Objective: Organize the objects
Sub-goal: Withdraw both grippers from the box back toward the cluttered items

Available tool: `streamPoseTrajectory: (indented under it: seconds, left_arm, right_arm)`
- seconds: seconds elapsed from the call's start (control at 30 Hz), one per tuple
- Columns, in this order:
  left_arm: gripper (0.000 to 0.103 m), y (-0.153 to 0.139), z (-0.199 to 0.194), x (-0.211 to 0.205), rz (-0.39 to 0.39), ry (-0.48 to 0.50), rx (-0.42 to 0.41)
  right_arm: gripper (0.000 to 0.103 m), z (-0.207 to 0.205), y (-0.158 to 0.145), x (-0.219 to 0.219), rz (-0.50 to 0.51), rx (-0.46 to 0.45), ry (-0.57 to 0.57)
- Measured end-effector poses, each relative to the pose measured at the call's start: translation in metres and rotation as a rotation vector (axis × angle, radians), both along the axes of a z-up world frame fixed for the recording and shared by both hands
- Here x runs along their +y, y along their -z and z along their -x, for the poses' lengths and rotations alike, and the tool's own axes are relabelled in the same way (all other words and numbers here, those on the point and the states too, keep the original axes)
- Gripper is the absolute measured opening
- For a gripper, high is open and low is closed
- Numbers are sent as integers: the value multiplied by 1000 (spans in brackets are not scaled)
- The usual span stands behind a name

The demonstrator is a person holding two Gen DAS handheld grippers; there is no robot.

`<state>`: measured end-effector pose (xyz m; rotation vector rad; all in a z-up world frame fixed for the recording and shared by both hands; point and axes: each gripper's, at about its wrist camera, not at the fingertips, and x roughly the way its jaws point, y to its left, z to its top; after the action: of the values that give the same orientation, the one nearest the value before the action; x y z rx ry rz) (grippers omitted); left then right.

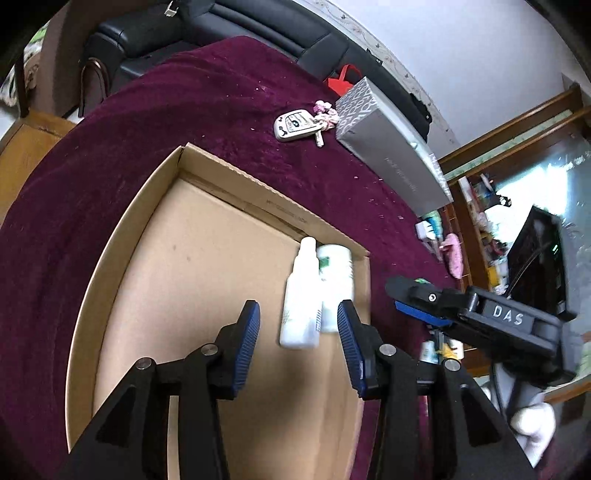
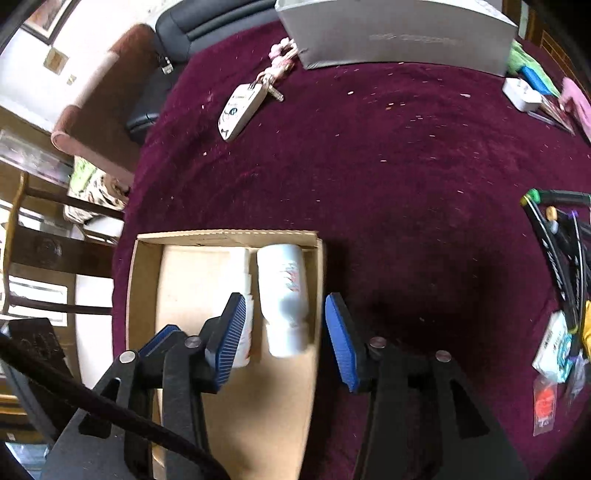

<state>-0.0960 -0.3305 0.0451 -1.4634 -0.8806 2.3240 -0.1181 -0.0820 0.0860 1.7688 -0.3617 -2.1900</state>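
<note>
An open shallow cardboard box lies on the maroon tablecloth. Two white bottles lie side by side along the box's right wall: a slim spray bottle and a wider bottle. My left gripper hovers over them, open, its blue pads clear of both bottles. In the right wrist view the same box holds the wide bottle and the slim one. My right gripper is open above the wide bottle and does not touch it. The right gripper also shows beside the box.
A white key fob with a pink charm and a long grey carton lie farther back on the cloth. Pens, small packets and a white plug crowd the right edge. A black sofa stands behind.
</note>
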Motion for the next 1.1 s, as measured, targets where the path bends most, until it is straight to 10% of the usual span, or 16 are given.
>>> streamPoseTrajectory:
  seconds: [0.37,0.57,0.77,1.1]
  left_arm:
    - [43,-67,-69,43,-94,-28,67]
    - [43,-65,-98,128,-50,119,33]
    - [43,-54,-112,193,29,194,-14]
    - [43,-38,-128,220,73,105,-69]
  right_arm:
    - [48,-70,-12,106,139,24,78]
    - [48,-104,-16,241,237,90,328]
    - [48,-86,-4,349,62,114,505]
    - [55,-48,49,296,209,-47,205]
